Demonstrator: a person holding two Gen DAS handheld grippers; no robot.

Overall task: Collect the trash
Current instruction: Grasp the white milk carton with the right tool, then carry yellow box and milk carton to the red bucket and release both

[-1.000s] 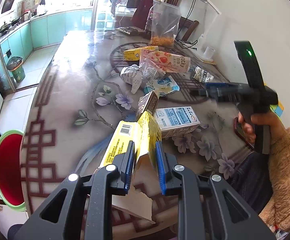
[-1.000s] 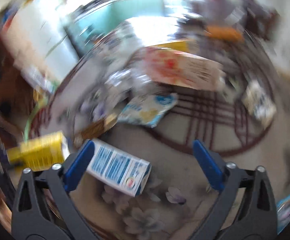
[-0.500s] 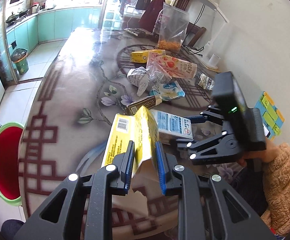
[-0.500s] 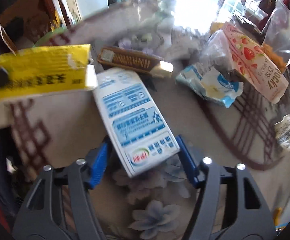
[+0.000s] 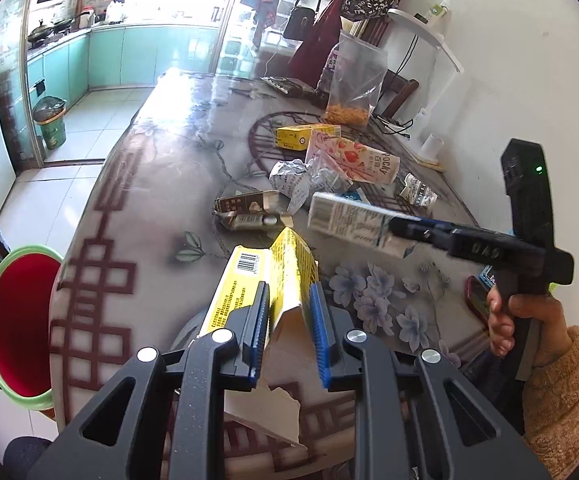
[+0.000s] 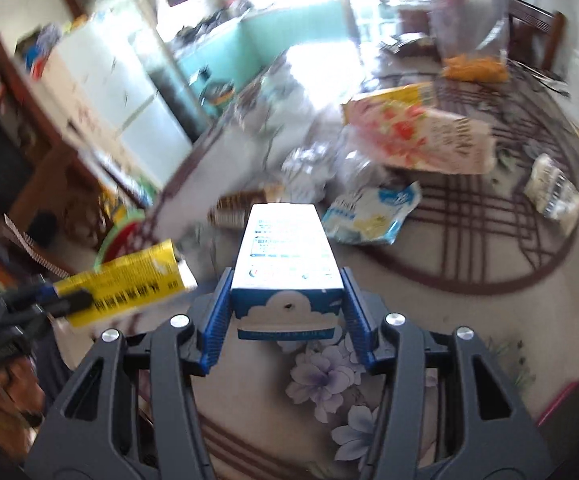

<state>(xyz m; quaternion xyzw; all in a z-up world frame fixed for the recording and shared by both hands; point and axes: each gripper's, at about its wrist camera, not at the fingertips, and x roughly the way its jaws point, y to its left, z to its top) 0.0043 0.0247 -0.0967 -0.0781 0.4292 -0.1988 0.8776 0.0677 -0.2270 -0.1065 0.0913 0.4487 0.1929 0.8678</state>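
My left gripper point(image 5: 287, 316) is shut on a flattened yellow carton point(image 5: 289, 264) and holds it above the table's near edge; that carton also shows at the left of the right wrist view point(image 6: 129, 284). My right gripper point(image 6: 287, 314) is shut on a blue and white milk carton point(image 6: 285, 252), lifted off the table; in the left wrist view the carton point(image 5: 353, 226) hangs in the air at the right. More trash lies on the flowered table point(image 5: 161, 184): a brown carton point(image 5: 245, 210), crumpled foil point(image 5: 289, 178), a strawberry box point(image 5: 357, 158), a yellow box point(image 5: 293, 137).
A clear bag of orange snacks point(image 5: 355, 80) stands at the table's far end. A small wrapper point(image 5: 417, 192) lies at the right. A red stool with a green rim point(image 5: 17, 320) stands left of the table. A green bin point(image 5: 51, 120) stands on the kitchen floor.
My right gripper closed on the milk carton and lifted it off the table. My left gripper keeps holding the yellow carton in about the same place.
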